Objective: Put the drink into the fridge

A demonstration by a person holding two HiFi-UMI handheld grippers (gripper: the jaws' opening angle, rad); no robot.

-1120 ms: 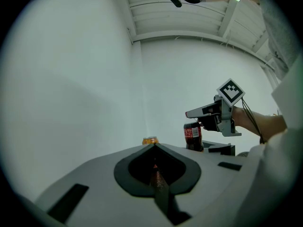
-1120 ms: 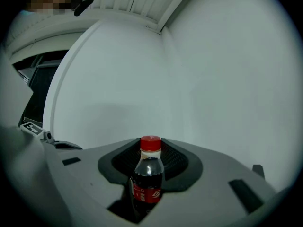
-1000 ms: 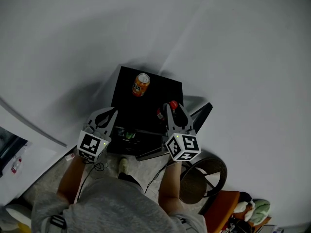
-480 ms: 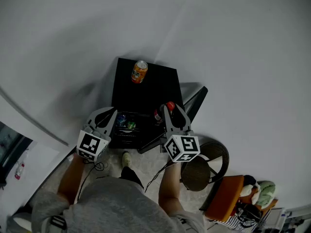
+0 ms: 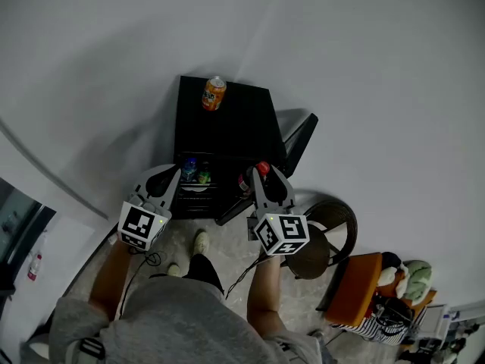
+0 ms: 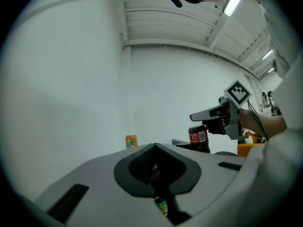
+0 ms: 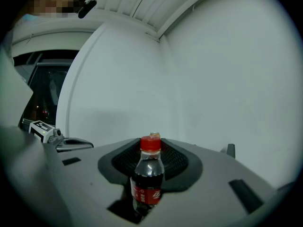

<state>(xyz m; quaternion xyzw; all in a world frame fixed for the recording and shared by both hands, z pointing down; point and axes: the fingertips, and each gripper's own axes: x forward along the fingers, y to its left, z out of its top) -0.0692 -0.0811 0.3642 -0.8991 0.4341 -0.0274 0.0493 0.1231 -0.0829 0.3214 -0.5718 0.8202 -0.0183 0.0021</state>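
Fridge [image 5: 227, 123] now lies farther ahead, door [image 5: 299, 139] open, shelf exposed. Right gripper [image 5: 265, 179] has drawn back before the opening, clamped on the bottle [image 7: 147, 174]. Left gripper [image 5: 170, 174] is closed, empty (can [image 5: 214, 94] untouched on top). Insertion likely next.

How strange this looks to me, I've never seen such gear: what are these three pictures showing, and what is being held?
There is no robot here. A person holds a pair of hand-held tongs in each hand. The head view comes from a camera on the person's head, looking steeply down. The other two views come from cameras riding on each pair of tongs, looking along them. Below stands a small black fridge with its door open and an orange drink can on top. The right tongs grip a small dark cola bottle with a red cap. The left tongs are closed with nothing between them.
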